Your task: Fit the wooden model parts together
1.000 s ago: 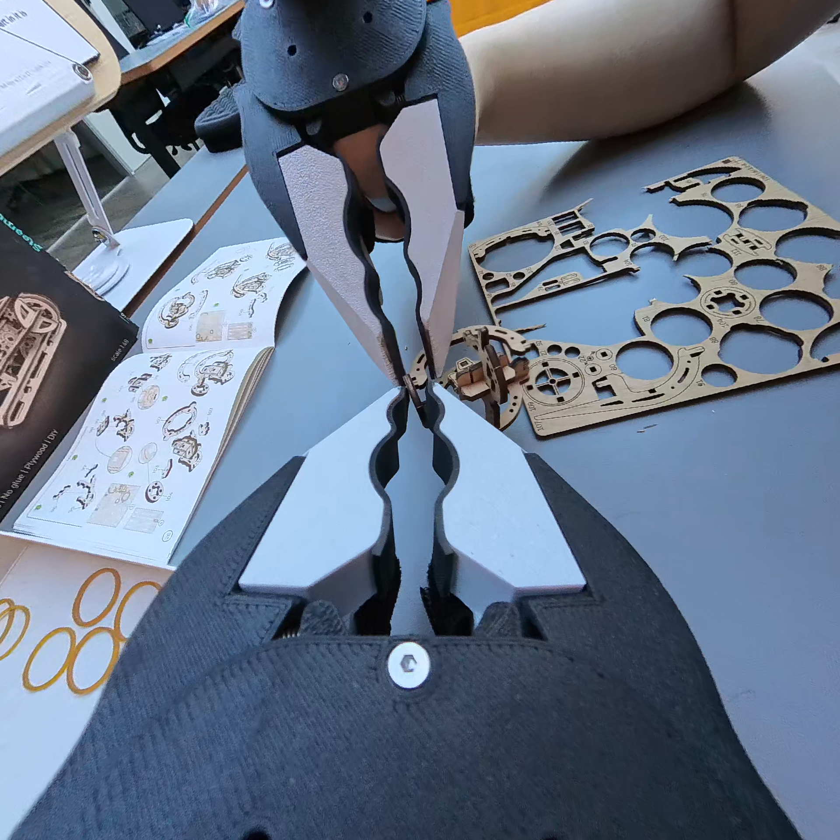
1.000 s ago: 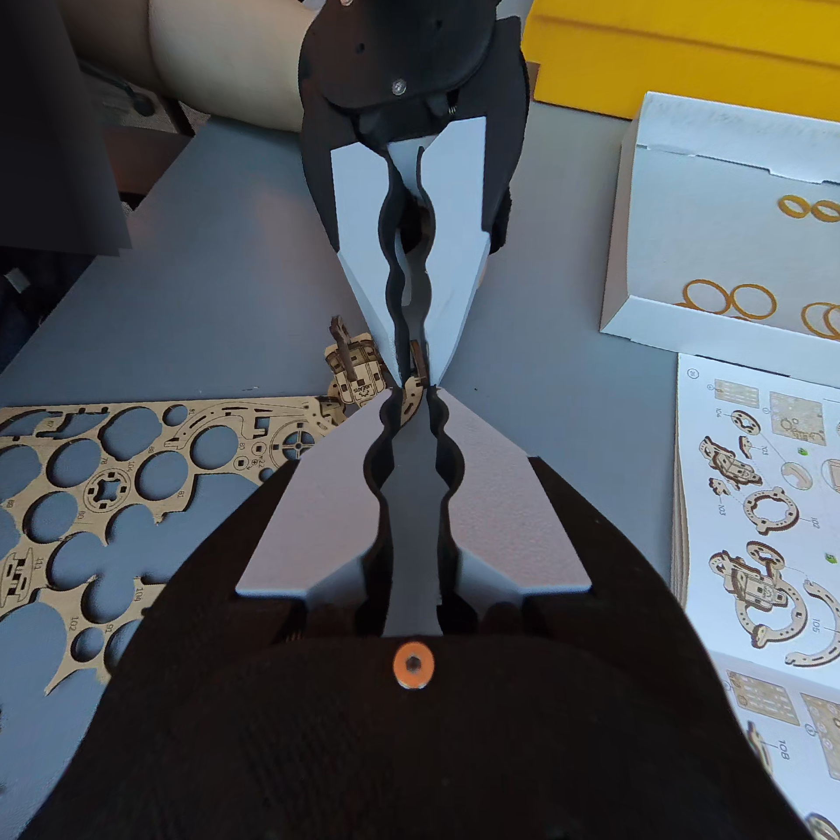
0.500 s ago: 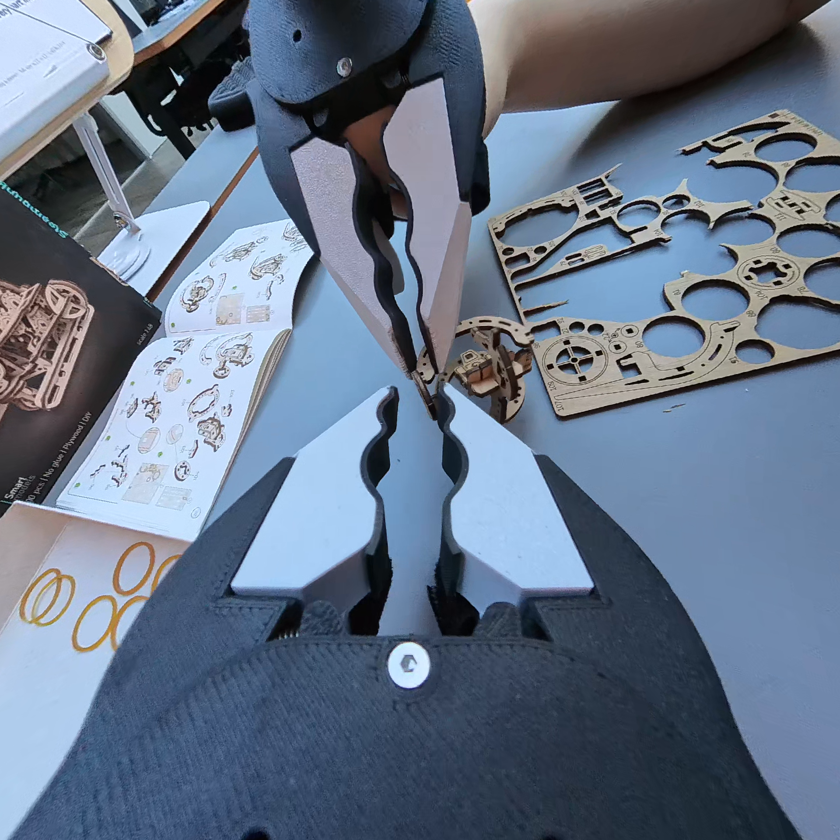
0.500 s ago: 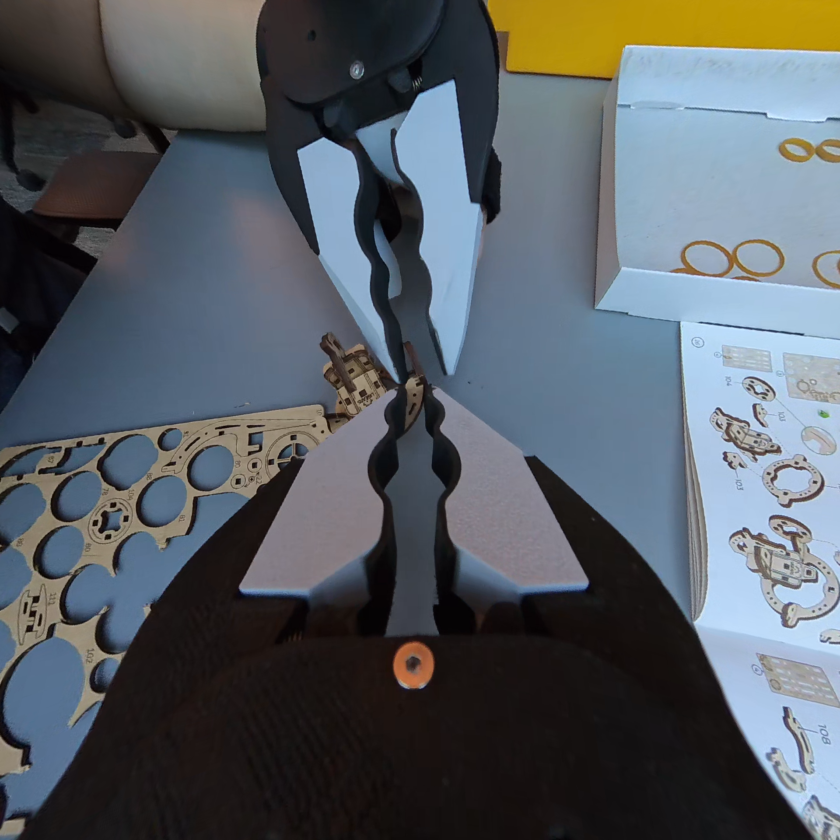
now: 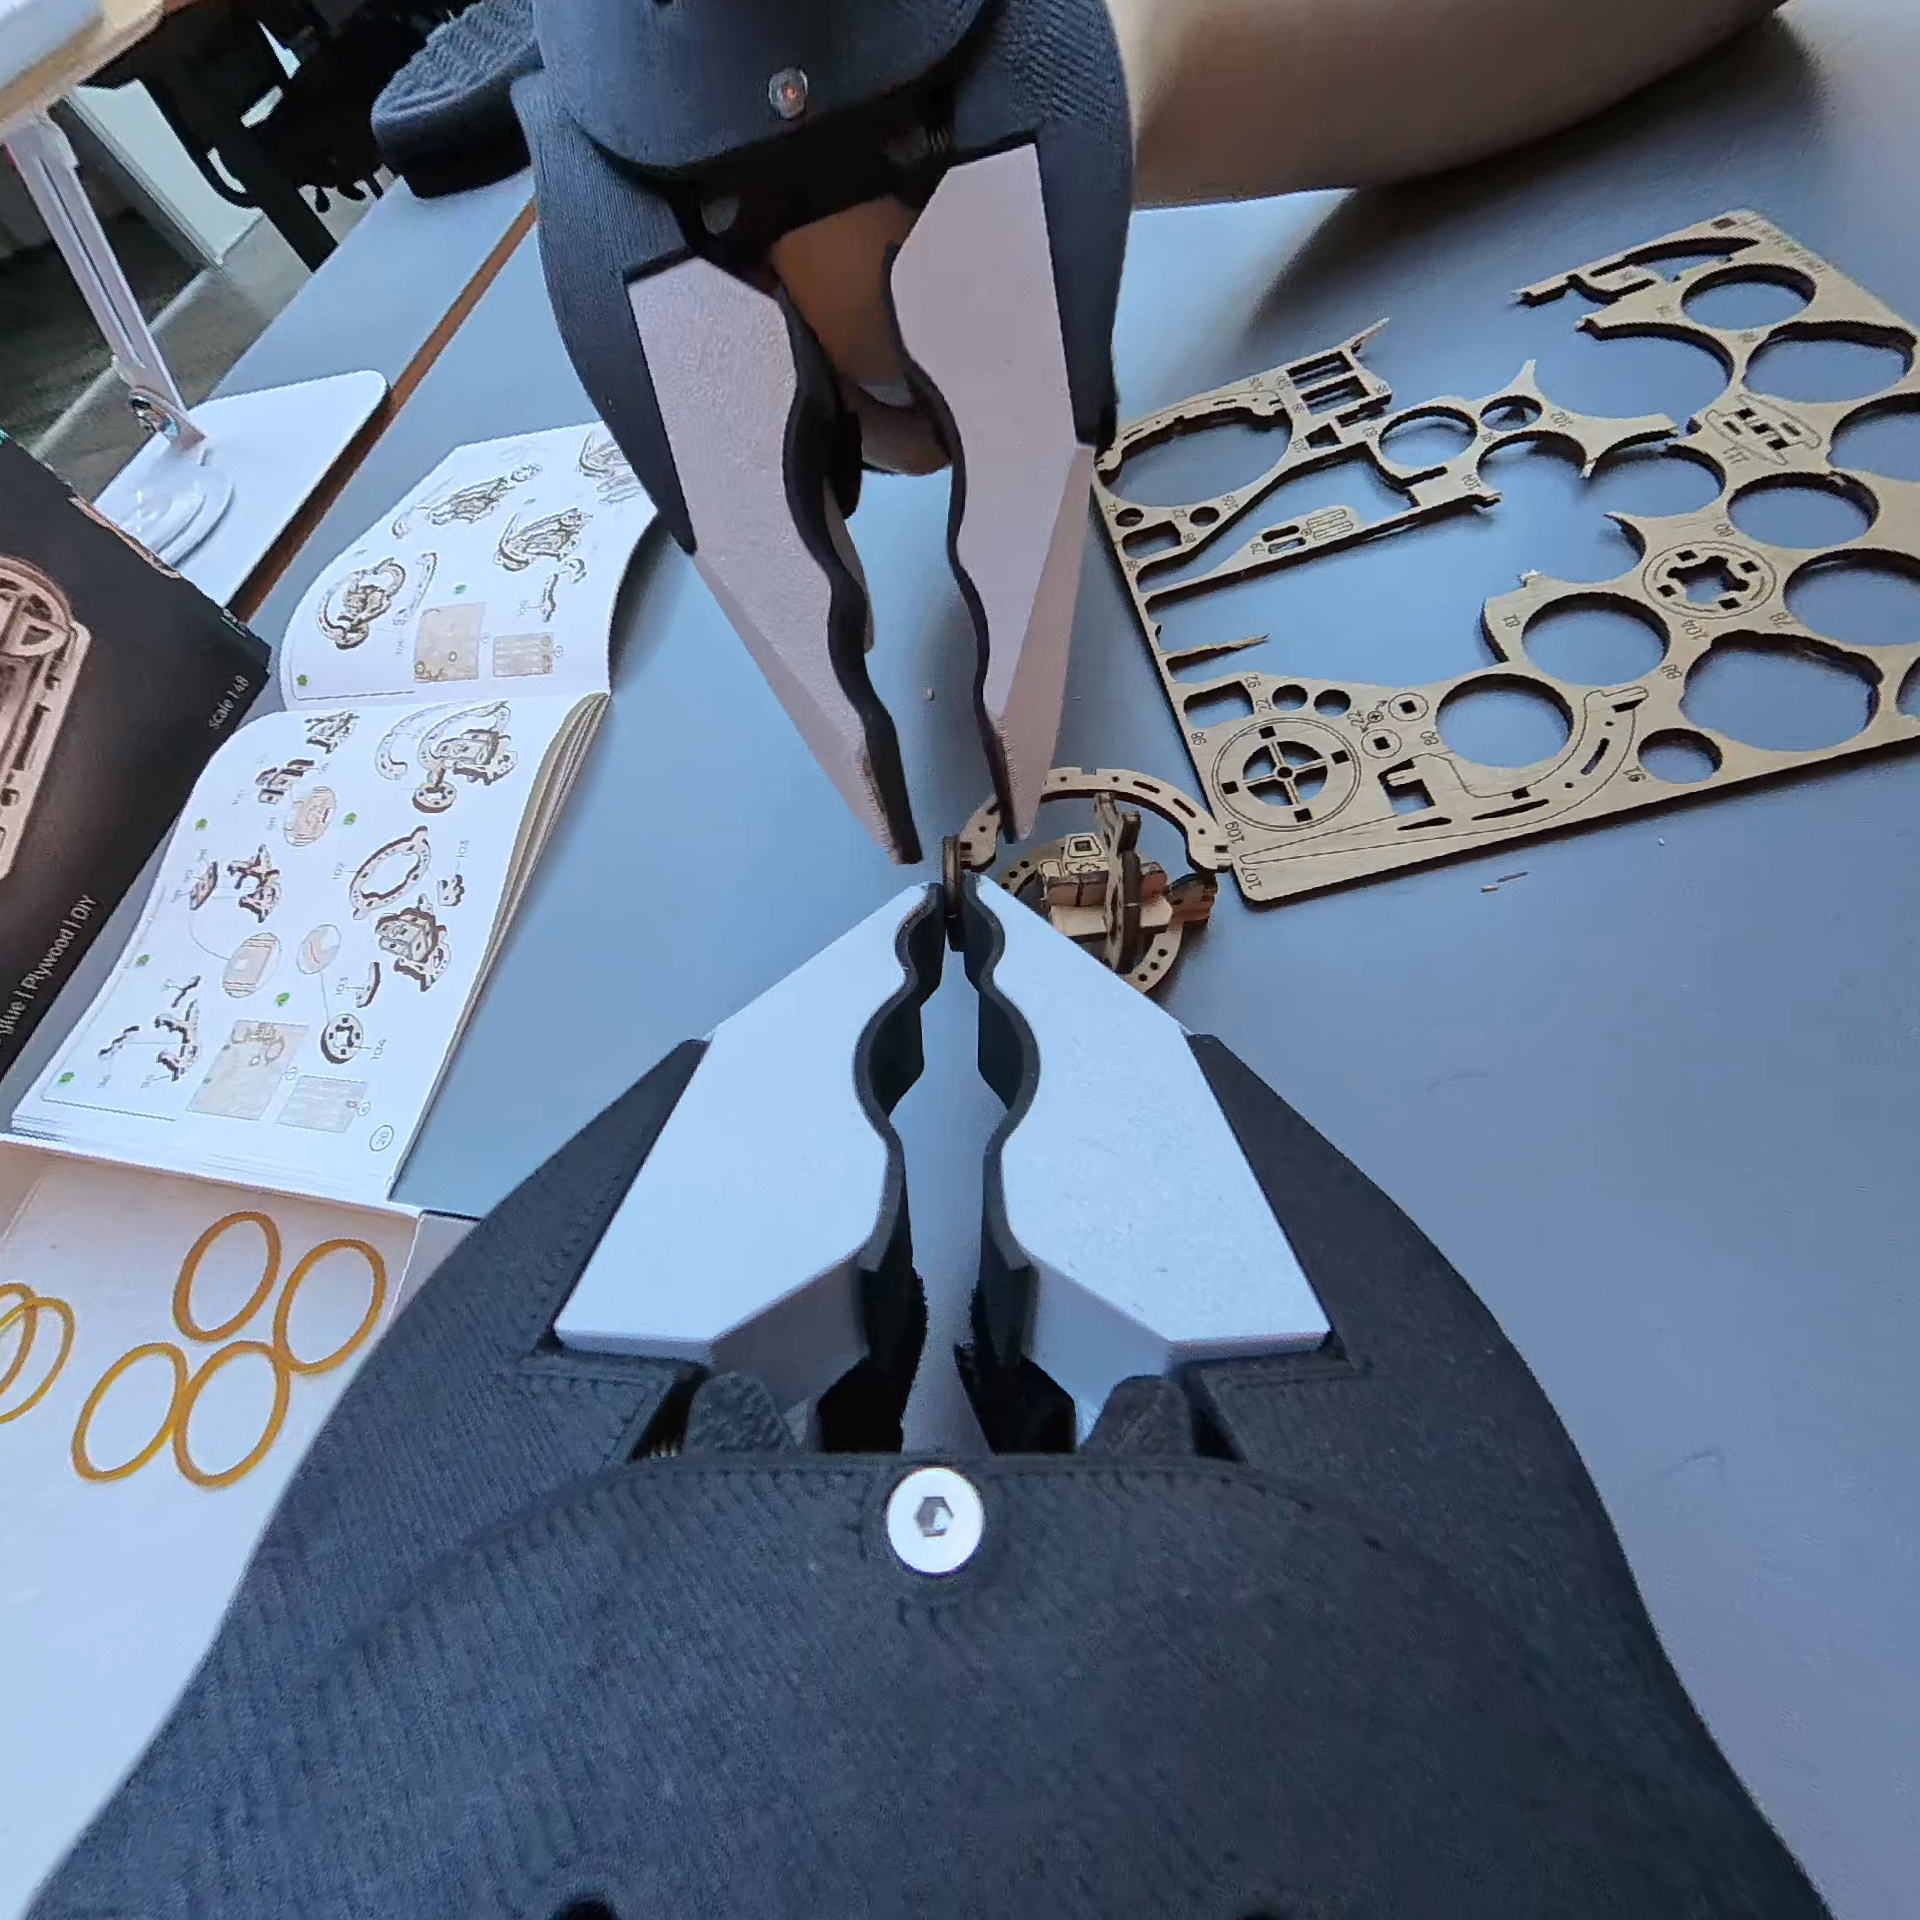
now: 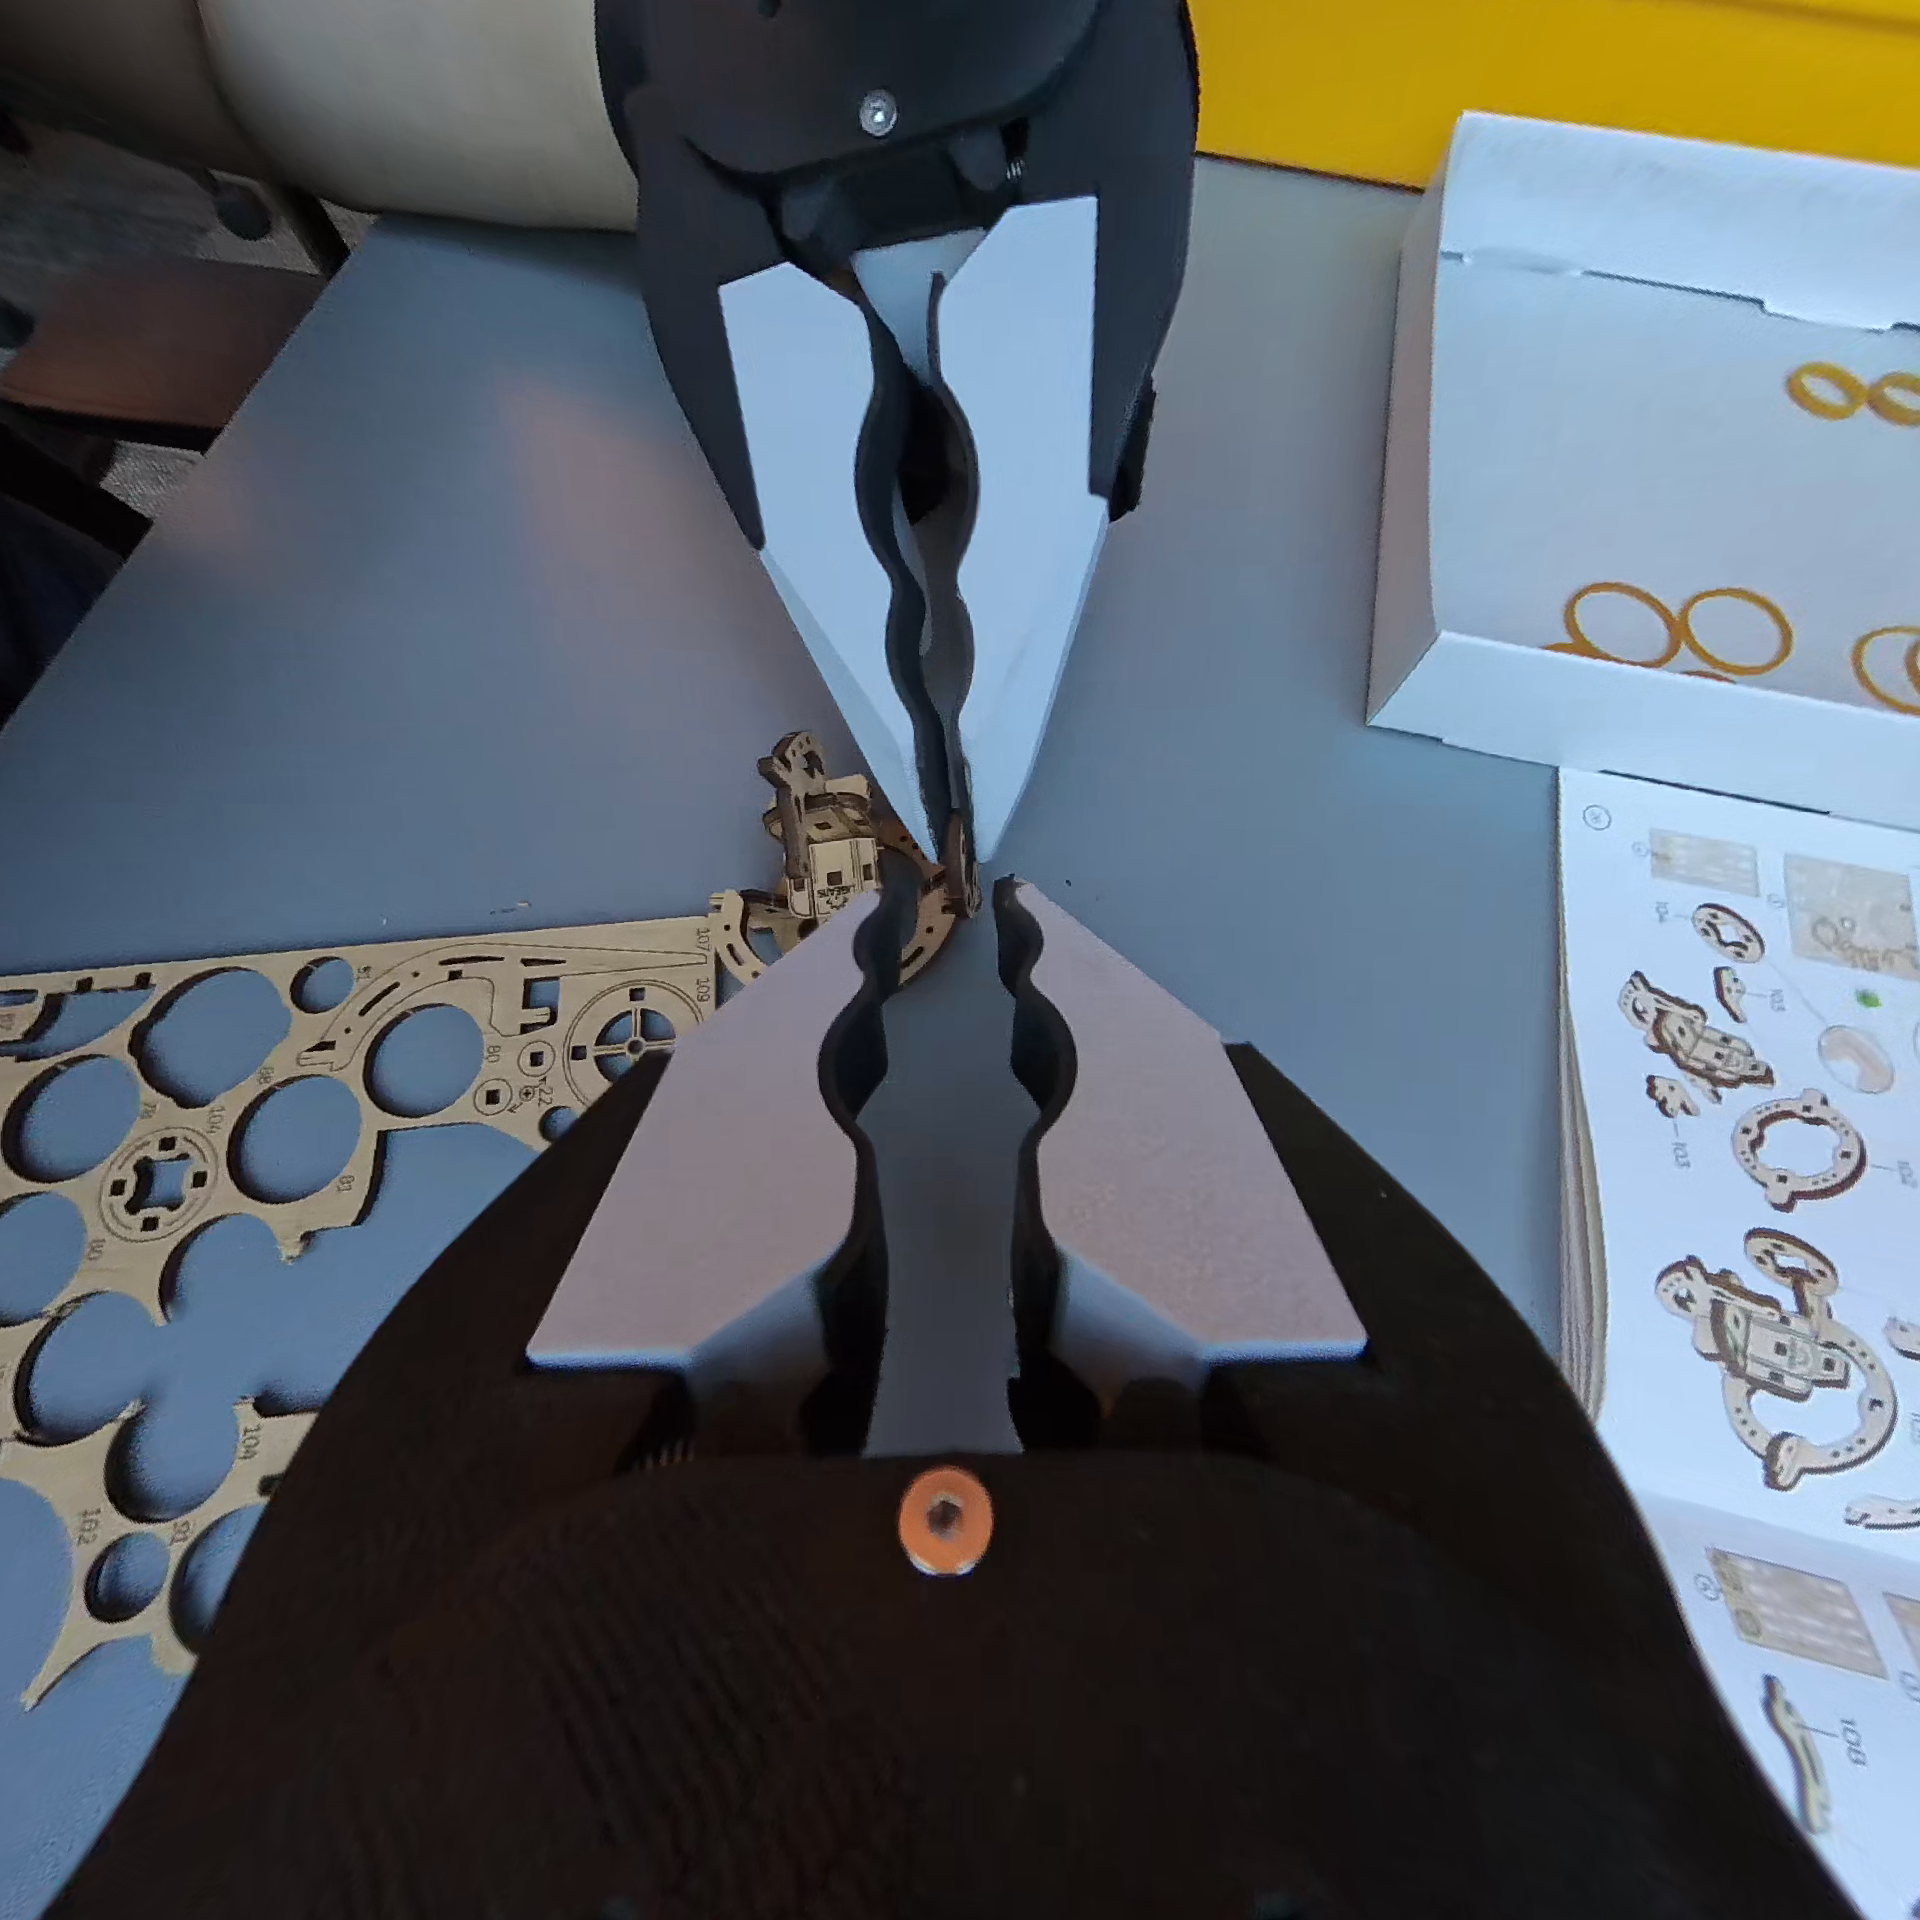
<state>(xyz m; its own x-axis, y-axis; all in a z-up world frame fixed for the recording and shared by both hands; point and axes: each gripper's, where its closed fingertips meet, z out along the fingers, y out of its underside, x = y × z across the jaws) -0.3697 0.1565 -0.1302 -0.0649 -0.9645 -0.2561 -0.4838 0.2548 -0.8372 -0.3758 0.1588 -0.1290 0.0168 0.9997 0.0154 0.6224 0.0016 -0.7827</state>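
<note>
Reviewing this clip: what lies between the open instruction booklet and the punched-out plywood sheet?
Both wrist views show the two grippers meeting tip to tip there, the left gripper pinching a small wooden part, with the partly built wooden model beside the sheet.

The small wooden piece (image 5: 951, 871) is mostly covered by the fingertips of the left tongs (image 5: 952, 914); its shape cannot be told. The assembled wooden model (image 6: 831, 868) is partly masked by the right tongs (image 6: 940, 899). The plywood parts sheet (image 5: 1558, 582) is cut off at the right edge, the black box (image 5: 73, 727) at the left, the instruction booklet (image 6: 1766, 1195) at the right.
</note>
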